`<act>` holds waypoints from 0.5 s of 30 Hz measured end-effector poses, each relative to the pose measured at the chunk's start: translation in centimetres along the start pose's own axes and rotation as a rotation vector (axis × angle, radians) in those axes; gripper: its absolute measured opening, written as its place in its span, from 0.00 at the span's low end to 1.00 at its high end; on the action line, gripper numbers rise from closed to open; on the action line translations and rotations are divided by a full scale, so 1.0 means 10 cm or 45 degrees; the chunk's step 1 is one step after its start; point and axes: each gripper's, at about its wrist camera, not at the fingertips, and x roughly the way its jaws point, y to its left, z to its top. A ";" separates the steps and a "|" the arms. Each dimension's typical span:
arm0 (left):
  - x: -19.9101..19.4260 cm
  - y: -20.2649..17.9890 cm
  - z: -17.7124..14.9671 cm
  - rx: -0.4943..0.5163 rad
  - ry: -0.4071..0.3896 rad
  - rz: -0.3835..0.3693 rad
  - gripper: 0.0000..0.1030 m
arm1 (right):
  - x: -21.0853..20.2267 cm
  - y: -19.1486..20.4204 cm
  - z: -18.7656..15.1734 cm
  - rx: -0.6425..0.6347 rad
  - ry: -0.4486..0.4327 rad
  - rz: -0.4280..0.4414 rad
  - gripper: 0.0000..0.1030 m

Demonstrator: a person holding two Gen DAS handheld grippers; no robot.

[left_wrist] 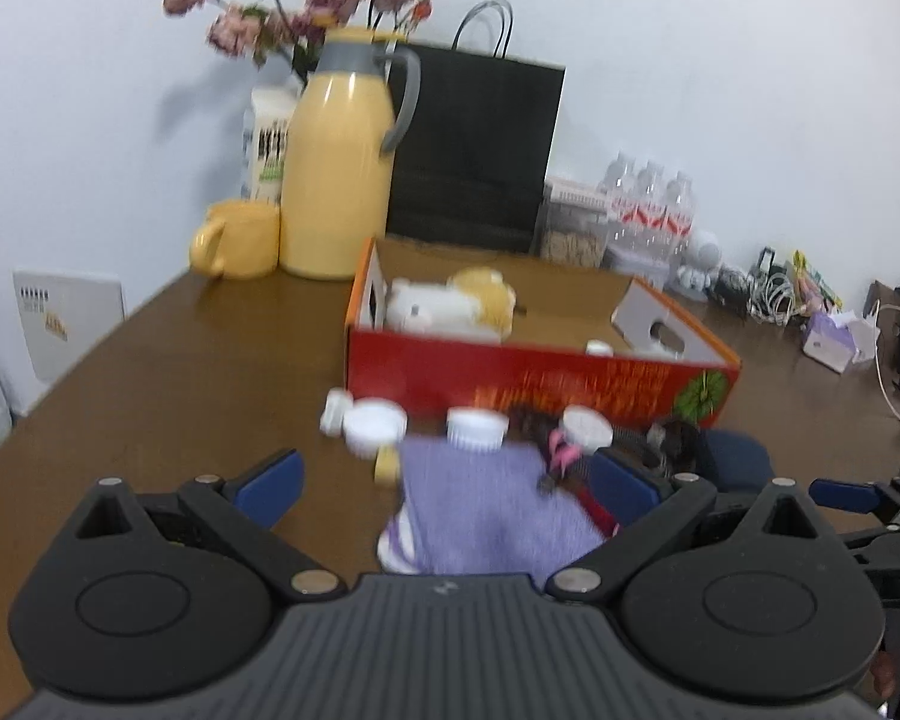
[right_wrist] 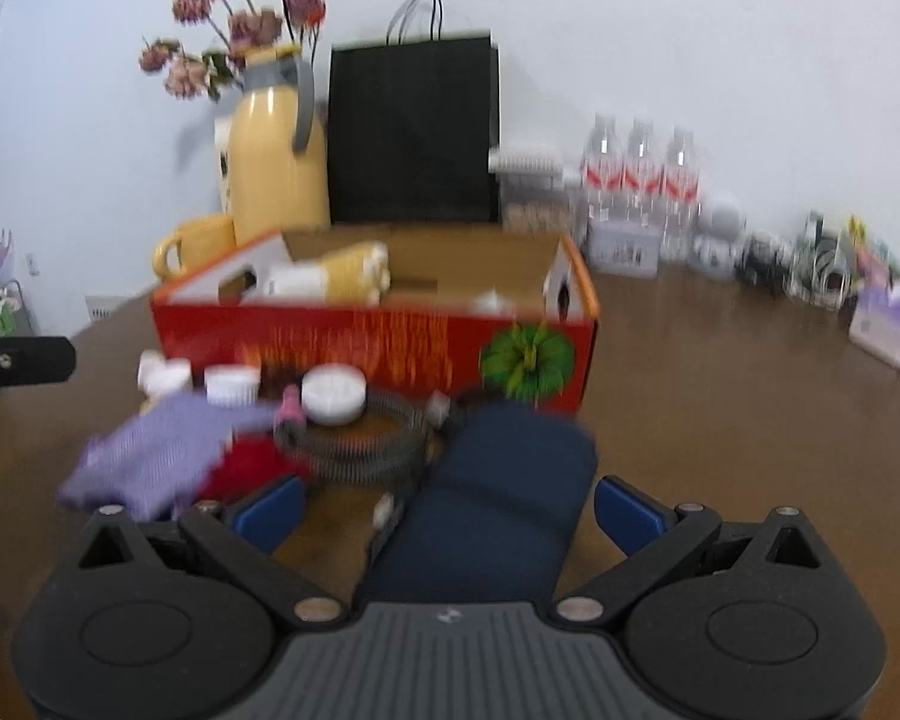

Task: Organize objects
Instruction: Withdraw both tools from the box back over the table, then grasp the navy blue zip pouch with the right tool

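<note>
While both views were smeared by blur, you could still see the red cardboard box (right_wrist: 378,342) standing open on the brown table (left_wrist: 168,372), with a white and yellow plush toy (left_wrist: 450,303) lying inside near its left end. Just in front of the box sat several white jar lids (left_wrist: 375,423), a dark coiled spring (right_wrist: 360,438), a purple knitted cloth (left_wrist: 486,504) and a folded navy cloth (right_wrist: 498,504).

Your left gripper (left_wrist: 450,480) was spread wide, its blue pads on either side of the purple cloth and gripping nothing. Your right gripper (right_wrist: 447,507) was equally wide apart, with the navy cloth lying between its fingers; contact with the pads could not be made out.

Something red (right_wrist: 246,465) showed under the purple cloth, too blurred to identify. A small pink item (right_wrist: 291,405) beside 1 lid was also unclear. Behind the box, the yellow thermos (left_wrist: 336,168), yellow mug (left_wrist: 237,237), black paper bag (left_wrist: 474,144) and 3 water bottles (right_wrist: 639,174) stood along the wall.
</note>
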 end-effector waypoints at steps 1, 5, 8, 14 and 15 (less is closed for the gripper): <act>0.01 0.01 -0.03 0.002 0.012 0.003 1.00 | 0.03 0.01 -0.04 -0.002 0.019 -0.004 1.00; 0.04 0.04 -0.08 -0.003 0.039 0.014 1.00 | 0.13 -0.01 -0.11 0.019 0.061 -0.031 1.00; 0.05 0.05 -0.10 -0.008 0.047 0.022 1.00 | 0.21 -0.05 -0.07 0.039 0.073 -0.047 1.00; 0.02 0.07 -0.09 -0.028 0.019 0.018 1.00 | 0.47 -0.10 0.03 0.070 0.134 -0.127 0.99; 0.02 0.07 -0.09 -0.026 0.019 0.022 1.00 | 0.50 -0.11 0.04 0.080 0.138 -0.127 0.99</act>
